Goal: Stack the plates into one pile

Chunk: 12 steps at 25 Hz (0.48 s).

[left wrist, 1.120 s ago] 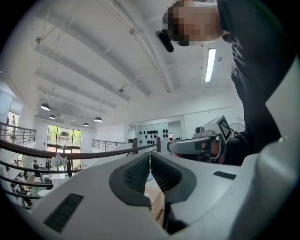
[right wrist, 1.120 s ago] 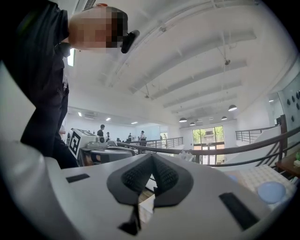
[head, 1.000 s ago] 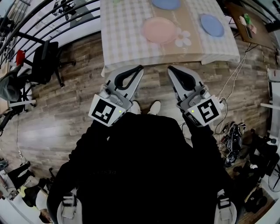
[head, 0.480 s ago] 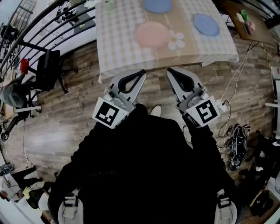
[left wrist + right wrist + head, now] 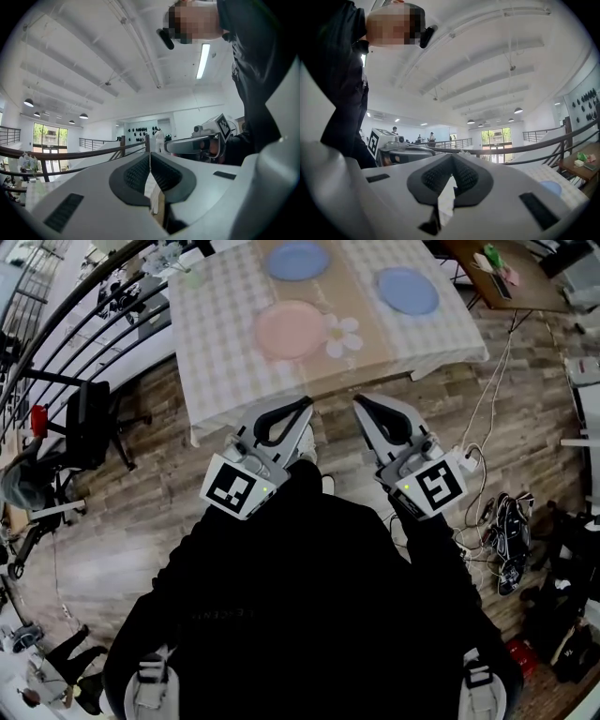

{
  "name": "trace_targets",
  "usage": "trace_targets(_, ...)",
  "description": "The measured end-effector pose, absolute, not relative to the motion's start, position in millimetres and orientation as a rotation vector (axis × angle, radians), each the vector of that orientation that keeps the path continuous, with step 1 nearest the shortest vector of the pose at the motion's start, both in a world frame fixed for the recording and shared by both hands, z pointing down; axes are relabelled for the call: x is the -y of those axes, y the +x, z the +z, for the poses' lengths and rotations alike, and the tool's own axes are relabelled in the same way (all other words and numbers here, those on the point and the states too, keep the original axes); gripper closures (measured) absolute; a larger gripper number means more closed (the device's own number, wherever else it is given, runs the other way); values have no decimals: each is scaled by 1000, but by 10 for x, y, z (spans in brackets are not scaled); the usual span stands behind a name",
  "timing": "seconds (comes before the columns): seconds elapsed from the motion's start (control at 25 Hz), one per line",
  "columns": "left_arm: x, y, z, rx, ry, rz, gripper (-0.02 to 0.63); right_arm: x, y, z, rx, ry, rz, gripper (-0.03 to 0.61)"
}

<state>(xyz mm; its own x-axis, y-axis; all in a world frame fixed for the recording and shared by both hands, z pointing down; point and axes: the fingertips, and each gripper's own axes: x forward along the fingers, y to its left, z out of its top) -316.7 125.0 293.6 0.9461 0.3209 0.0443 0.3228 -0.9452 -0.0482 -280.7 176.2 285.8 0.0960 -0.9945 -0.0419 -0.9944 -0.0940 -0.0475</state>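
Wood-plank flooring [image 5: 112, 521] surrounds the table [image 5: 216, 343], which is covered with a checked cloth. Three plates lie on it, each lying singly and well apart from the others. The pink plate [image 5: 290, 329] is nearest you, just beside a white flower motif [image 5: 343, 334]. One blue plate [image 5: 297, 260] lies beyond it at the far edge, and a second blue plate [image 5: 407, 290] lies toward the right. You hold the left gripper [image 5: 305, 407] and the right gripper [image 5: 359, 401] side by side in front of your body. Both point toward the table and are short of its near edge. Each gripper's jaws are pressed together with nothing between them.
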Motion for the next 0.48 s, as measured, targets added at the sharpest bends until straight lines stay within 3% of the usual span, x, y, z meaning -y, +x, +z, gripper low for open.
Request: trace_targets(0.48, -972, -1896, 3019, 656, -3051, 0, 591, -1407, -1699, 3035, -2063, -2412, -87, 572)
